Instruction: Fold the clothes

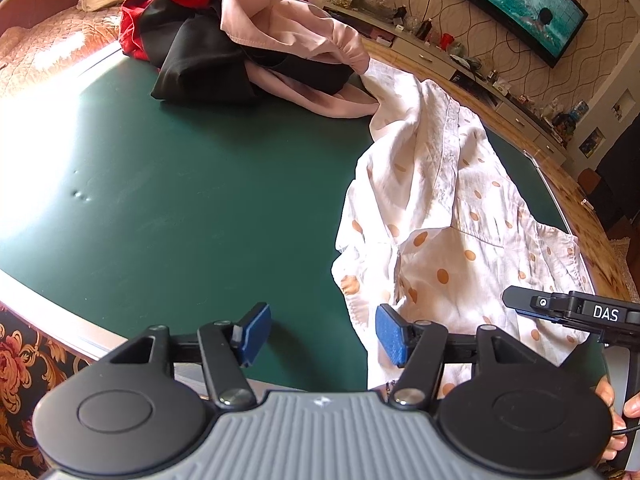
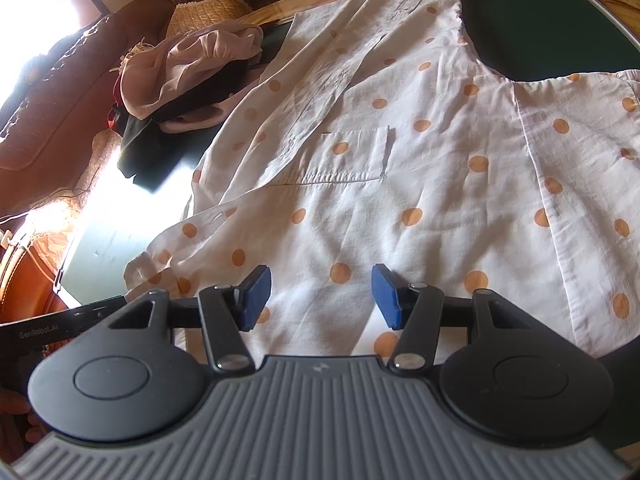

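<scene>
My left gripper (image 1: pixel 318 334) wide open, empty, over bare green table (image 1: pixel 180 208); shirt (image 1: pixel 452 216) edge by its right pad. My right gripper (image 2: pixel 322 296) wide open, empty, over shirt hem. Right view alone shows chest pocket (image 2: pixel 348 154); left view, TV (image 1: pixel 516 4). Shirt runs lengthwise away toward clothes pile (image 1: pixel 240 36).

White letters reading "DAS" stood on the black body of the right gripper (image 1: pixel 520 304) where it entered the left wrist view at the right edge. Faint small print reading "GenRobot.AI" ran along the black body of the left gripper (image 2: pixel 96 312), seen at the left edge of the right wrist view. No other writing was legible.
</scene>
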A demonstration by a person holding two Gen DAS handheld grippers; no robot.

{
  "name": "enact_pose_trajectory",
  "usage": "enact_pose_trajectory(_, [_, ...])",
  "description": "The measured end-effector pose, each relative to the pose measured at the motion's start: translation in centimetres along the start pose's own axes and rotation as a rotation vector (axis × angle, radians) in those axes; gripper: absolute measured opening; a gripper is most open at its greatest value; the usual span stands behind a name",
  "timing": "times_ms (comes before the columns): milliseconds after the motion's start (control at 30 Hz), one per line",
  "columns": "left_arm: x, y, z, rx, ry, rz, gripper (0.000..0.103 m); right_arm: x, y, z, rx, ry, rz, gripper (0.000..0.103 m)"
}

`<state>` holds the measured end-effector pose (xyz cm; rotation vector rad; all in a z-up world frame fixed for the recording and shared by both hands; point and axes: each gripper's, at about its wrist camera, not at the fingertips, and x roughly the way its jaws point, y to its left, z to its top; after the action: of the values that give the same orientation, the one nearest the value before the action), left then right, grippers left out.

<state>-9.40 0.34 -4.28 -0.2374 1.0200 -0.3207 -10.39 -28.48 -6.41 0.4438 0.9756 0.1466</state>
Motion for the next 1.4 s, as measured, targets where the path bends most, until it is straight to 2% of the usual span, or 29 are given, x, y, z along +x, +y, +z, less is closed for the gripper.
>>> enact_pose_trajectory(133, [0.0, -0.1, 0.0, 0.004, 0.002, 0.002, 0.065, -0.1, 0.0, -0.2, 0.000, -0.007, -0.001, 0.063])
enact_pose_trajectory(267, [0.1, -0.3, 0.0, 0.005, 0.000, -0.001, 0.072, 0.0, 0.4, -0.2, -0.017, 0.000, -0.015, 0.064])
enact_pose_trajectory(367, [0.2, -0.7, 0.0, 0.024, 0.009, 0.014, 0.073, -0.1, 0.5, -0.2, -0.015, -0.002, -0.016, 0.064])
enact_pose_trajectory(433, [0.2, -0.8, 0.1, 0.022, 0.013, 0.017, 0.073, 0.0, 0.5, -0.2, -0.014, -0.002, -0.007, 0.072])
enact_pose_trajectory(633, [-0.1, -0.6, 0.3, -0.001, -0.005, 0.020, 0.073, 0.2, 1.5, -0.2, -0.064, 0.013, -0.022, 0.080])
enact_pose_trajectory(867, [-1.3, -1.7, 1.9, 0.043, -0.052, -0.012, 0.073, 0.0, 1.4, 1.0, -0.055, 0.059, -0.021, 0.082])
enact_pose_trajectory(1000, [-1.8, -2.5, 3.1, 0.068, -0.087, -0.037, 0.073, -1.5, -0.4, 5.1, -0.040, 0.015, -0.025, 0.082])
enact_pose_trajectory(1100, [-1.4, -3.0, 4.1, 0.086, -0.092, -0.061, 0.073, -2.2, -3.0, 9.6, -0.003, -0.050, -0.024, 0.082])
enact_pose_trajectory(1233, [-0.4, -5.1, 5.2, 0.148, -0.087, -0.131, 0.073, -1.0, -4.9, 16.1, -0.012, -0.144, -0.066, 0.082])
enact_pose_trajectory(1300, [0.1, -6.7, 5.8, 0.194, -0.084, -0.178, 0.073, 0.8, -4.8, 19.6, -0.043, -0.157, -0.120, 0.082])
enact_pose_trajectory(1400, [0.9, -9.0, 7.1, 0.257, -0.099, -0.219, 0.073, 4.6, -5.4, 24.2, -0.085, -0.169, -0.315, 0.082])
